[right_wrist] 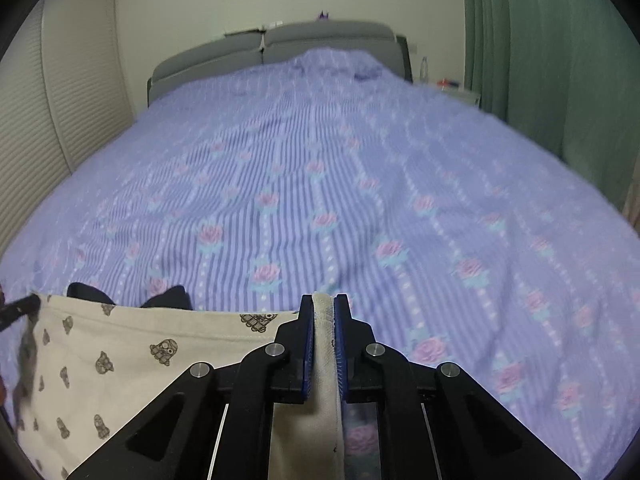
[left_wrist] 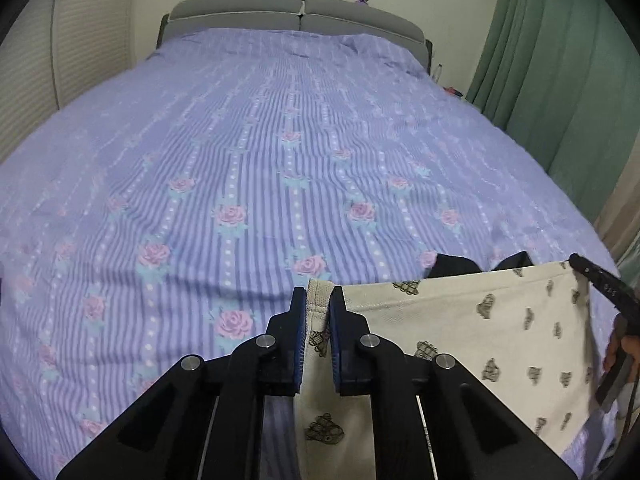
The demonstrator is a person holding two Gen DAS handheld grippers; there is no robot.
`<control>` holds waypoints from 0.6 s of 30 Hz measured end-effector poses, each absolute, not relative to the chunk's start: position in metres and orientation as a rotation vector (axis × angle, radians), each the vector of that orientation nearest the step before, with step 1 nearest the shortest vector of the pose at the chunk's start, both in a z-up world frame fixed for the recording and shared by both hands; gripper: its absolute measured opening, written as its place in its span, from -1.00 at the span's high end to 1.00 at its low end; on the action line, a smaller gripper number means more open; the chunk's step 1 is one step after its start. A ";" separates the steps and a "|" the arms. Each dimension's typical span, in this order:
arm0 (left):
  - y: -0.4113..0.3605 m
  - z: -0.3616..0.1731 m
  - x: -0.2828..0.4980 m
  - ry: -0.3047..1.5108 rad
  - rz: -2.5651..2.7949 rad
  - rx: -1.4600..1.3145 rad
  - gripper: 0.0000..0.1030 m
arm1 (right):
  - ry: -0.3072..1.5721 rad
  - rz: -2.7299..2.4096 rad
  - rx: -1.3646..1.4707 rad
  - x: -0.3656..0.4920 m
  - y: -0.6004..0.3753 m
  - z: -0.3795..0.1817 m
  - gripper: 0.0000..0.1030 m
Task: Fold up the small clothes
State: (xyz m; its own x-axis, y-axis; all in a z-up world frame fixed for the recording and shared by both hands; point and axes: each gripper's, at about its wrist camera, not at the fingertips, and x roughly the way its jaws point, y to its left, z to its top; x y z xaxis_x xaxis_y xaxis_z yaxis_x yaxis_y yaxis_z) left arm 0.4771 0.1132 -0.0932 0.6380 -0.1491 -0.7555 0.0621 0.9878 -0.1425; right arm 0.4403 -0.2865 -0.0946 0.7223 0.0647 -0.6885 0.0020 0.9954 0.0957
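One printed cream garment (left_wrist: 472, 320), two tongs (left_wrist: 319, 300) (right_wrist: 324, 308), one dark garment (left_wrist: 456, 266), one bed (left_wrist: 280, 140).

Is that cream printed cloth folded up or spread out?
Spread out: the cream garment stretches flat between the left hand-held gripper and right hand-held gripper.

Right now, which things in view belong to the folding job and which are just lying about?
Job:
cream printed cotton garment
left tool, clamped on its edge
right tool, clamped on its edge

Lying about:
dark navy cloth behind the garment
clear plastic bottle
green curtain
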 end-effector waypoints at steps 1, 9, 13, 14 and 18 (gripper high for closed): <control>0.113 -0.098 0.481 0.889 -0.118 -0.109 0.76 | 0.770 0.036 0.077 0.442 -0.286 -0.094 0.81; 0.114 -0.076 0.465 0.803 -0.002 0.010 -0.09 | 0.793 -0.094 0.051 0.436 -0.290 -0.089 -0.09; 0.118 -0.041 0.424 0.710 0.032 0.049 -0.15 | 0.701 -0.185 -0.039 0.395 -0.283 -0.059 -0.24; 0.121 -0.035 0.411 0.703 0.025 0.044 -0.19 | 0.676 -0.189 -0.044 0.383 -0.282 -0.051 -0.32; 0.130 -0.028 0.362 0.741 -0.029 -0.008 -0.19 | 0.614 -0.178 -0.067 0.328 -0.275 -0.026 -0.51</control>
State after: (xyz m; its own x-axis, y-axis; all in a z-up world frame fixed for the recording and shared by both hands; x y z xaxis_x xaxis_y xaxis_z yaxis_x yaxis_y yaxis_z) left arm 0.3621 0.1303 -0.0277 0.7374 -0.0294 -0.6748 0.0237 0.9996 -0.0176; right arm 0.3281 -0.2748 -0.0261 0.8027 -0.1856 -0.5667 0.1457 0.9826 -0.1153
